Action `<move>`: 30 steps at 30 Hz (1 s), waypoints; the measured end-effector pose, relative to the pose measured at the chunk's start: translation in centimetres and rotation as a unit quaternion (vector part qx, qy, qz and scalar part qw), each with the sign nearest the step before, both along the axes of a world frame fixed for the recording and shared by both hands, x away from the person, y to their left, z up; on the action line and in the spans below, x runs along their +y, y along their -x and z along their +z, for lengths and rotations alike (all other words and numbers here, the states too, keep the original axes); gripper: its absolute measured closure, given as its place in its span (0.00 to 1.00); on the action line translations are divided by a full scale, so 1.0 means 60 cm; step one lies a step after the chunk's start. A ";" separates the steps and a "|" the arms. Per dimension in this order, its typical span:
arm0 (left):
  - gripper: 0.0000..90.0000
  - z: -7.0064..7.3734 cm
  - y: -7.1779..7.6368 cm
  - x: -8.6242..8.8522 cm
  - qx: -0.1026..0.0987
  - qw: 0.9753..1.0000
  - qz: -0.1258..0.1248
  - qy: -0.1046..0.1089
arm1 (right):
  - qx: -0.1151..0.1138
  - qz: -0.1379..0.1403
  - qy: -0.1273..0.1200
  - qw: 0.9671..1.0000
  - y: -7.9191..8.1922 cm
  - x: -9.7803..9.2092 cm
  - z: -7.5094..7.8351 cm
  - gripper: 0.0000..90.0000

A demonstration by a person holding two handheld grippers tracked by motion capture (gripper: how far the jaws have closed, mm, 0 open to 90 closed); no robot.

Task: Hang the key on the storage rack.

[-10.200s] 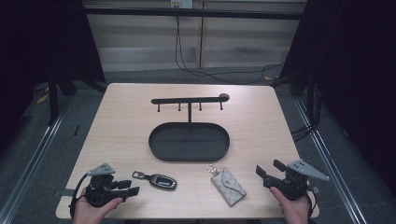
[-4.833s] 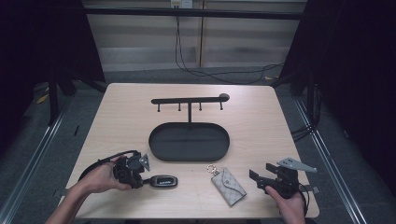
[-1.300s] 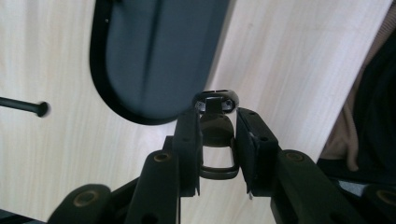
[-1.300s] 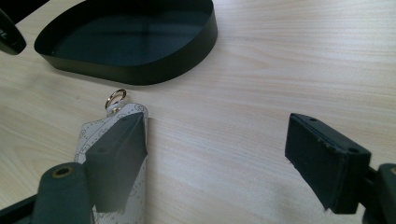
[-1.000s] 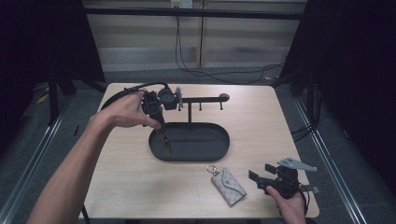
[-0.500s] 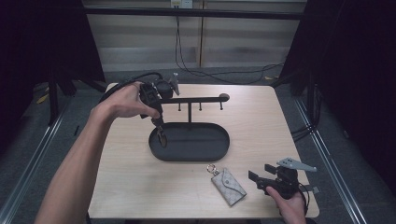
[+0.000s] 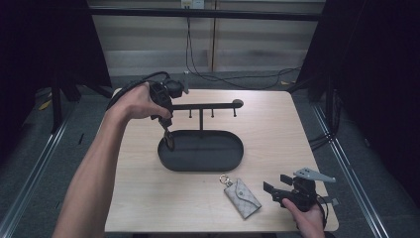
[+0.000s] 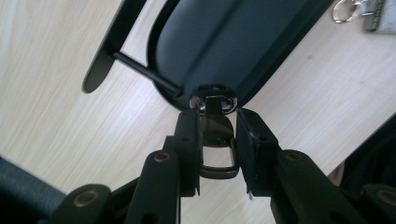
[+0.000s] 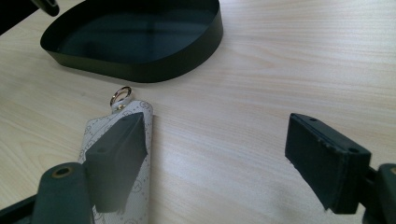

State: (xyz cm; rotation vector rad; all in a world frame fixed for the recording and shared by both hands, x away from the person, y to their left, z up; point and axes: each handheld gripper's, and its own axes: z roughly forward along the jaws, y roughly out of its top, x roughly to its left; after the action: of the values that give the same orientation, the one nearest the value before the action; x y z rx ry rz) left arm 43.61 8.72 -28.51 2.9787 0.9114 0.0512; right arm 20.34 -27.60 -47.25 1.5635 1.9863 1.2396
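A dark car key fob (image 7: 169,139) hangs from my left gripper (image 7: 167,125), which is shut on it above the left end of the black oval tray (image 7: 233,159). The left gripper view looks down past the jaws pinching the fob (image 8: 215,135), whose metal ring (image 8: 215,103) points at the tray (image 8: 243,42). A black hook rack (image 7: 208,105) stands behind the tray. A grey key pouch (image 7: 242,197) with a gold ring lies at the front. My right gripper (image 7: 275,190) rests open just right of it. In the right gripper view the pouch (image 9: 142,140) lies by the left jaw.
The rack's thin bar carries short hooks, and its rounded end (image 8: 98,70) and post pass close beside the held fob. A cable loops behind the left hand. The wooden table (image 7: 277,129) ends just in front of the right hand.
The left gripper took the fob from the table's front and carried it to the rack. Over the last second it drifted slightly left and up. The right gripper stayed still.
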 end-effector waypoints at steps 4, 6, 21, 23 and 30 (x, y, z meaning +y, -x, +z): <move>0.79 -0.005 -0.012 -0.001 0.006 0.999 0.038 -0.010 | 0.000 0.002 0.001 1.000 0.000 0.001 0.000 0.23; 0.79 -0.007 -0.017 0.001 0.003 0.998 0.063 -0.011 | -0.001 0.002 0.001 1.000 0.001 0.002 0.000 0.23; 0.79 -0.004 -0.035 -0.013 0.015 0.987 0.161 0.001 | 0.001 0.004 0.001 1.000 0.001 0.003 0.001 0.23; 0.79 -0.002 -0.036 -0.013 0.011 0.985 0.172 0.000 | 0.000 0.005 0.003 1.000 0.001 0.004 0.001 0.23; 0.79 0.001 -0.039 -0.023 0.017 0.982 0.189 -0.002 | 0.000 0.007 0.004 1.000 0.001 0.004 0.001 0.23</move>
State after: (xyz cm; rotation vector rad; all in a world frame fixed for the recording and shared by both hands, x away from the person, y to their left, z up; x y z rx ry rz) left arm 45.96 7.33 -28.47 2.7714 1.4673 0.0092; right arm 20.30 -27.35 -47.20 1.5487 2.0025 1.2343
